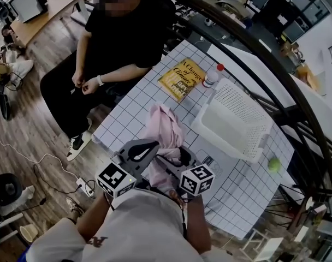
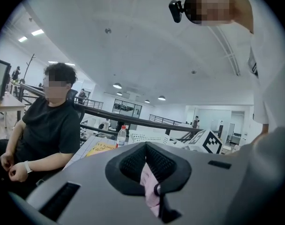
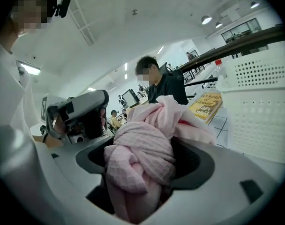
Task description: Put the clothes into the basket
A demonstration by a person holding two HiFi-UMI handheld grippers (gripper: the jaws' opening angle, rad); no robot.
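basket [image 3: 259, 102]: cut off at right edge | bottle [image 3: 219, 71]: mostly behind basket

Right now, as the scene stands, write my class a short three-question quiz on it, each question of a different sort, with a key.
1. True or false: the pink garment already lies inside the white basket.
2. Which thing stands nearest the yellow book? A) the green ball B) the bottle C) the seated person's shoe
3. Fill in: the left gripper and the right gripper are both shut on the ____.

Key: 1 false, it hangs between the grippers above the table; 2 B; 3 pink garment.
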